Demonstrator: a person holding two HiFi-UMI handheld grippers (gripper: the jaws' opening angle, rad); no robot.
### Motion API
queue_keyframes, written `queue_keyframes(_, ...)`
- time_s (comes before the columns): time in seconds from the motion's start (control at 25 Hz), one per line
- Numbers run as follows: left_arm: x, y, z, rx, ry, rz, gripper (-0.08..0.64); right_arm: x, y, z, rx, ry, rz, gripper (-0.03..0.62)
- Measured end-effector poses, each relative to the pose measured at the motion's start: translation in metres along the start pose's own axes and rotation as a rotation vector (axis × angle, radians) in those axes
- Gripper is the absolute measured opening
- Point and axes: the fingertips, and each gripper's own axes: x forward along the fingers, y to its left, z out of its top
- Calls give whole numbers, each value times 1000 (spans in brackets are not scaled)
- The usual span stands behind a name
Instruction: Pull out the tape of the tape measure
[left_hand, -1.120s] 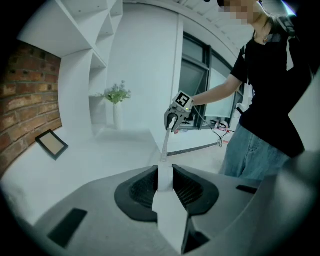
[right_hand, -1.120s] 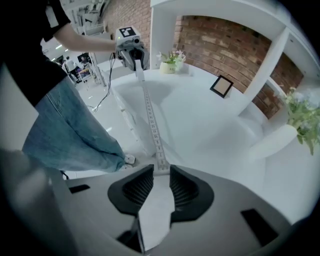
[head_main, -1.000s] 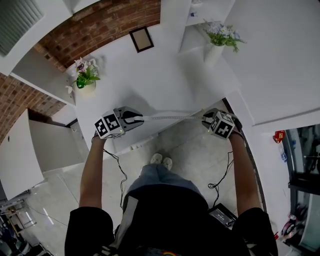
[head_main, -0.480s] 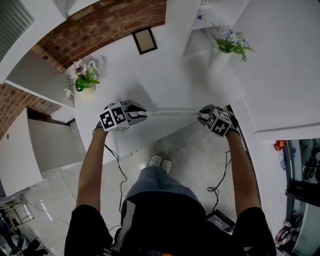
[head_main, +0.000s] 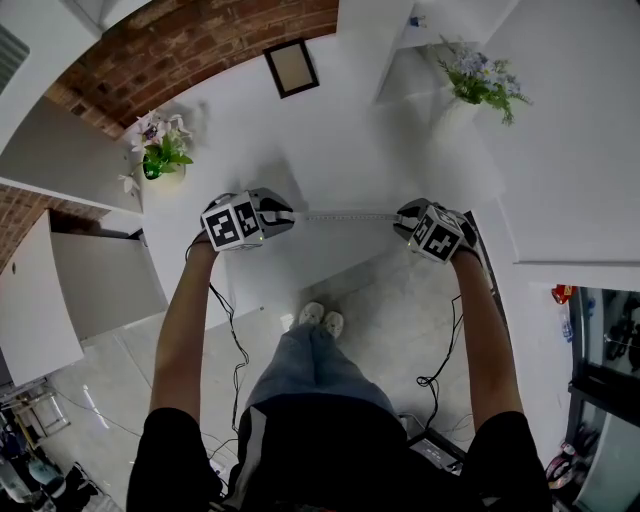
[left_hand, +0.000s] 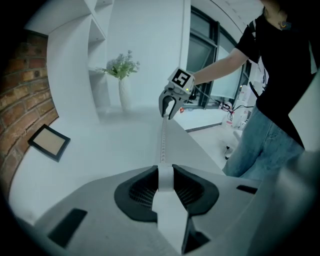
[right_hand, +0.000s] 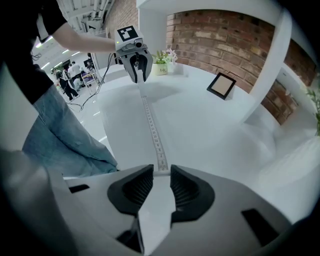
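Note:
A white tape measure case (left_hand: 165, 186) sits between the pads of my left gripper (head_main: 288, 215), which is shut on it. Its pale numbered tape (head_main: 345, 215) runs out straight and taut above the white table (head_main: 330, 140) to my right gripper (head_main: 400, 217). In the right gripper view the tape (right_hand: 151, 127) ends right at the tips of my right gripper (right_hand: 161, 172), whose jaws stand narrowly apart and pinch the tape's end. The left gripper view shows the tape (left_hand: 162, 142) reaching the right gripper (left_hand: 170, 107).
A dark picture frame (head_main: 292, 68) lies flat at the table's back. A small green flower pot (head_main: 155, 160) stands back left, a white vase with flowers (head_main: 480, 85) back right. The table's front edge runs just below both grippers. Cables hang to the tiled floor (head_main: 390, 330).
Both grippers, with the tape stretched between them, have shifted slightly farther over the table. The span of tape between them looks about the same.

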Motion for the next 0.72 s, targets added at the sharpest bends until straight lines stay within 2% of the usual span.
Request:
queue_keyframes(0.24,9,4,-1,6,24,-7,89,9,-4,0,55,-3,20,114)
queue_keyframes(0.36,12,8,1,7,23,-2,89,11,-3,-1,77,-9,31,173)
queue_keyframes(0.52,13,14,2,-18,-1,13,93,10,-5,1,120,-42,13,187)
queue_keyframes(0.72,15,15,1,-25,-15,10,168,9,-3,1,133,-42,7,189)
